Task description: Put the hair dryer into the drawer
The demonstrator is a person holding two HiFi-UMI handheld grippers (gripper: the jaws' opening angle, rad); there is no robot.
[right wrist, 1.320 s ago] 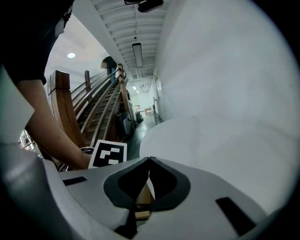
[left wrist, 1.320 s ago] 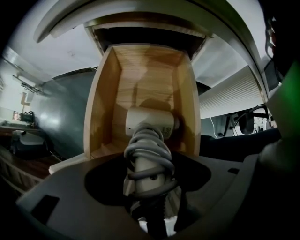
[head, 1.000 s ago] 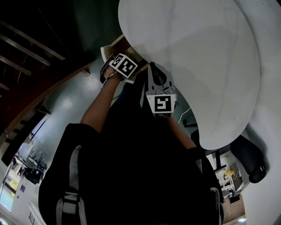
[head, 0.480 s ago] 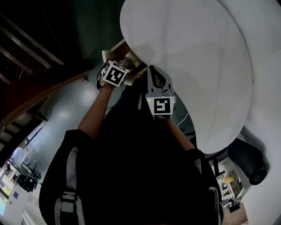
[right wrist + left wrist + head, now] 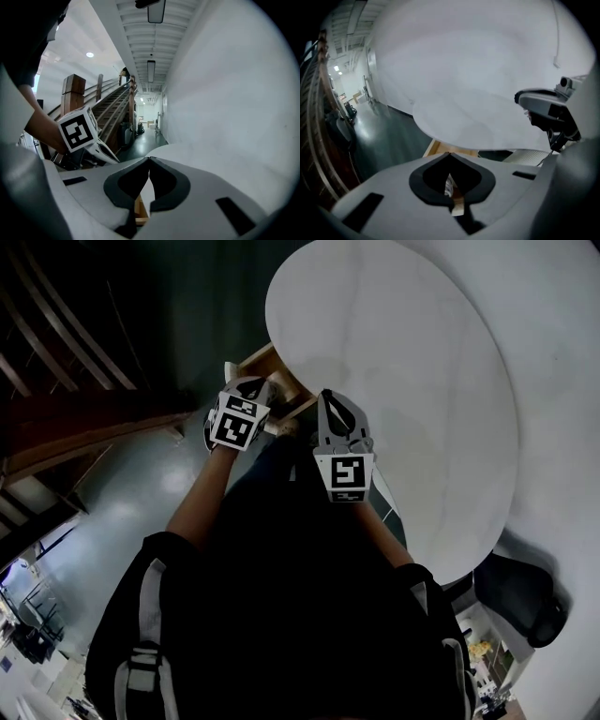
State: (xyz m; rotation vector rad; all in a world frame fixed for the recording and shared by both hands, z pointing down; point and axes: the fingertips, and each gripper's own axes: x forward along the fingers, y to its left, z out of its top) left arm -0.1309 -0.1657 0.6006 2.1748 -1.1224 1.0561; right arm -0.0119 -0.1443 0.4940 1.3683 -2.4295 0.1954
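Note:
No hair dryer shows in any view. The wooden drawer (image 5: 265, 365) juts out from under the near-left edge of the round white table (image 5: 403, 381). My left gripper (image 5: 249, 388) hangs just in front of the drawer, with its jaws shut and nothing between them. In the left gripper view the shut tips (image 5: 450, 154) point down at the drawer's wooden edge (image 5: 437, 148) below the table rim. My right gripper (image 5: 331, 397) floats beside it at the table's edge, also shut and empty. Its tips (image 5: 149, 159) meet over the table rim (image 5: 174, 151).
A dark glossy floor (image 5: 122, 493) lies left of the table, with a wooden staircase (image 5: 108, 105) beyond it. A white wall (image 5: 234, 93) runs along the right. A dark object (image 5: 520, 589) sits on the floor at the lower right.
Both grippers have lifted up from the drawer toward the camera. The left one rose more and tipped up.

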